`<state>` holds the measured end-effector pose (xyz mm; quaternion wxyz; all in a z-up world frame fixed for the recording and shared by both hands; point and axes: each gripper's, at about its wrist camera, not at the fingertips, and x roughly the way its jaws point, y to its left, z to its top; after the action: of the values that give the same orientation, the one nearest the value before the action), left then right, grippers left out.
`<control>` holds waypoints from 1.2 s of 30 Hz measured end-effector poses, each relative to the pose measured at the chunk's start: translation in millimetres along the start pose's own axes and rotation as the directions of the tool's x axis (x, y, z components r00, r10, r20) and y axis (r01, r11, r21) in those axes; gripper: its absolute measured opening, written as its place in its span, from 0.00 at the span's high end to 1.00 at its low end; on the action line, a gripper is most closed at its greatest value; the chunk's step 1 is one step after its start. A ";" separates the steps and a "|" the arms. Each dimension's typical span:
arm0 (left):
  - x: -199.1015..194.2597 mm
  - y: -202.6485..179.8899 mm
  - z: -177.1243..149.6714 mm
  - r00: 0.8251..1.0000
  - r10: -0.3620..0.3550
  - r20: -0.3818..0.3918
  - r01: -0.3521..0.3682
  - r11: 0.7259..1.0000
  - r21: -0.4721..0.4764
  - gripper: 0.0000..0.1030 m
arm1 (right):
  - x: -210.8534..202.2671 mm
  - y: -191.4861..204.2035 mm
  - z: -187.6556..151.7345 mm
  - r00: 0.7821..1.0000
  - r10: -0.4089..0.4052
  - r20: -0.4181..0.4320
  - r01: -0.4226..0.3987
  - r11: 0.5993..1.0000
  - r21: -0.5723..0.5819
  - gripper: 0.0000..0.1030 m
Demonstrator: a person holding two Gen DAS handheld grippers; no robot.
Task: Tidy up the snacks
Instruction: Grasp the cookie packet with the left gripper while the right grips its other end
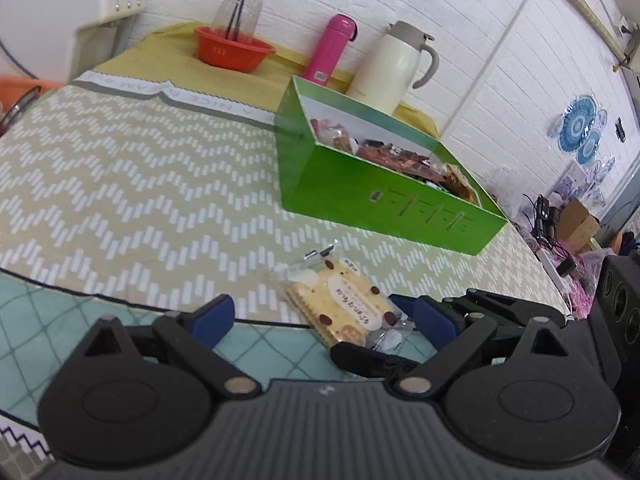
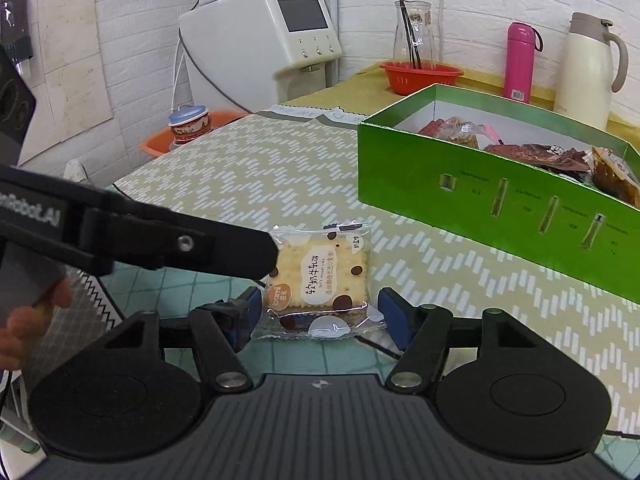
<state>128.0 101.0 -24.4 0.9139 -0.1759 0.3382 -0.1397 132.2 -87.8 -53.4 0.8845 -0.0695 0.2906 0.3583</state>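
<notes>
The setting is a white brick-pattern wall behind a worktop (image 2: 280, 168) covered with a beige chevron-print cloth; a teal diamond-print mat lies under its near edge. Along the far edge stand a red basket (image 2: 420, 76) holding a glass carafe (image 2: 412, 32), a pink flask (image 2: 520, 60) and a cream thermal jug (image 2: 588, 72). A white dispenser (image 2: 264, 44) stands at far left.

The green box (image 2: 500, 184) sits open-topped on the right half of the worktop and already contains several wrapped snacks. One item remains outside it: the cracker packet (image 2: 320, 280), a near-square clear wrapper lying flat across the cloth-to-mat edge, well apart from the box on its near-left side.

The right gripper (image 2: 316, 316) is the better-placed unit. Its jaws are spread wide, one blue pad on each side of the packet's near end, with the packet centred between them and the crimped seams running across the gap (contact with the pads cannot be confirmed). In the right wrist view, the black finger of the other unit (image 2: 224, 252) overlaps the packet's left edge.

The left gripper (image 1: 324, 316) is likewise released. From its own camera the packet (image 1: 340, 300) lies skewed, toward the right-hand pad rather than centred.

Judgement: closing the right jaws should secure the packet; the box then lies far and to the right.
</notes>
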 end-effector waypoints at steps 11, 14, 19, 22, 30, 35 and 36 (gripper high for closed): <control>40.9 -44.2 -4.6 0.988 -0.103 -0.111 0.117 0.986 0.122 0.08 | -48.2 -26.4 -34.0 0.998 -0.060 -0.005 0.060 0.998 0.035 0.00; 48.0 -51.3 -2.4 0.987 -0.102 -0.123 0.119 0.984 0.134 0.08 | -56.4 -31.8 -43.9 0.995 -0.097 0.013 0.096 0.994 0.060 0.00; 48.4 -66.1 -7.2 0.983 -0.101 -0.155 0.128 0.975 0.182 0.34 | -65.2 -31.8 -51.1 0.996 -0.083 0.021 0.081 0.994 0.075 0.00; 44.9 -66.4 -9.8 0.985 -0.085 -0.151 0.114 0.974 0.197 0.38 | -64.5 -28.0 -51.2 0.997 -0.073 0.024 0.072 0.996 0.058 0.00; 37.8 -62.4 -14.2 0.984 -0.090 -0.154 0.120 0.973 0.198 0.38 | -63.2 -23.9 -48.8 0.997 -0.070 0.031 0.069 0.997 0.044 0.16; 41.0 -68.5 -17.5 0.985 -0.101 -0.142 0.130 0.969 0.212 0.37 | -61.7 -21.5 -48.3 0.996 -0.082 0.030 0.081 0.996 0.031 0.26; 41.6 -70.2 -17.8 0.985 -0.100 -0.143 0.130 0.967 0.219 0.37 | -61.2 -20.2 -48.4 0.995 -0.090 0.030 0.090 0.996 0.018 0.29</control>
<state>137.0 18.2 -31.4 0.8943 -0.0799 0.3683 -0.2415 88.2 -155.0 -60.3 0.9046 -0.0696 0.2767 0.3168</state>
